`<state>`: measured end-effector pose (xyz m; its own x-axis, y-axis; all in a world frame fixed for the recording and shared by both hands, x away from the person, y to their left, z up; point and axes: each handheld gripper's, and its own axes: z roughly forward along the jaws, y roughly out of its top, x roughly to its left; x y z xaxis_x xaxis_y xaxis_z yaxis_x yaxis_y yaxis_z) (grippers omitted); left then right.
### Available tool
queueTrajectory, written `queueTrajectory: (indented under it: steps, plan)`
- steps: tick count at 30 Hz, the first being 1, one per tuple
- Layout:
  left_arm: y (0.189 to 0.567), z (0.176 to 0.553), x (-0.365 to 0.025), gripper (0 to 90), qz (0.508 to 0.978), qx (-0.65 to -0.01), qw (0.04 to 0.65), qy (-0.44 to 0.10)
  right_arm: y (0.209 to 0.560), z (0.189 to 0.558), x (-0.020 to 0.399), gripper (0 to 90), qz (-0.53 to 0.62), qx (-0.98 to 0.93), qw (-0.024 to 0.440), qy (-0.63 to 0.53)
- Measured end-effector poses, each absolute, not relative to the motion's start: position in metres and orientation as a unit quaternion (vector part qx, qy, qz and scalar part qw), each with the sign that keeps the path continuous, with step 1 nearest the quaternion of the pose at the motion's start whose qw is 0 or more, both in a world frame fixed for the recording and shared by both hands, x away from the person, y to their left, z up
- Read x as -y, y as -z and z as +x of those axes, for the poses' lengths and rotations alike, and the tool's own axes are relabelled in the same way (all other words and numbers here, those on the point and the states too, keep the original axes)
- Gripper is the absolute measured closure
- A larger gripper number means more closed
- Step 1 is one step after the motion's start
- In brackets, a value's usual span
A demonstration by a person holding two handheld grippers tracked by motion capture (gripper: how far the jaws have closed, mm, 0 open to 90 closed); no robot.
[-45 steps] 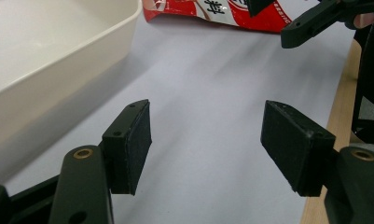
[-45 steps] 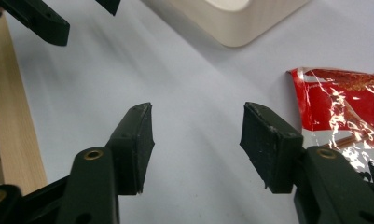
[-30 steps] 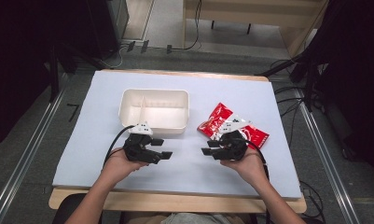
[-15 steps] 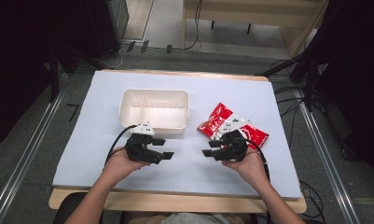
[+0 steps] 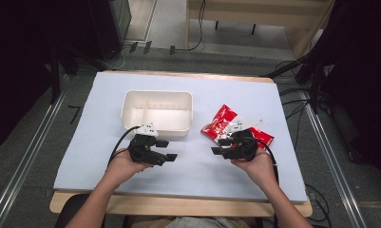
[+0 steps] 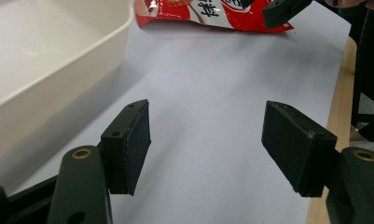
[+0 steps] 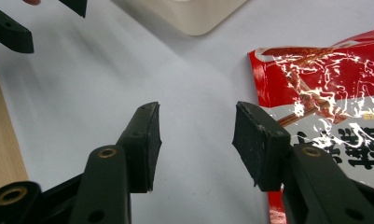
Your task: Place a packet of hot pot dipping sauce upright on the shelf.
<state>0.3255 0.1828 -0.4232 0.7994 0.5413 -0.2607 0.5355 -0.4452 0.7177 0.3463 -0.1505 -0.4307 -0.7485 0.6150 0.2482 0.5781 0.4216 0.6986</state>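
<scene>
High view had the right gripper [image 5: 226, 148] hovering at the near edge of the red snack packet [image 5: 224, 120], fingers [image 7: 257, 140] apart, having just been opening, with bare bench [image 5: 273, 180] between them. Left gripper [image 5: 165, 153] waited wide open and empty beside the white tray [image 5: 131, 97]. Looked like the approach step; next, slide over the packet's edge and pinch. Printing was bold black characters, unreadable.

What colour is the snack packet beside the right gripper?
Red and silver with white lettering, on the snack packet; clearest in the right gripper view.

Right claw [image 7: 196, 144] gapes, empty, beside red packet [image 7: 336, 93].
</scene>
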Motion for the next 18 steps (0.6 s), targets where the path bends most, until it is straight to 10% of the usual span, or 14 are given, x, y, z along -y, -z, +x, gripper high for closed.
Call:
queueTrajectory:
  steps: [18]
  plan:
    - [0.423,0.331,-0.192,33.5,0.841,-0.334,0.425,-0.003,0.421,0.350,0.165,56.5,0.362,-0.837,0.026,-0.410]
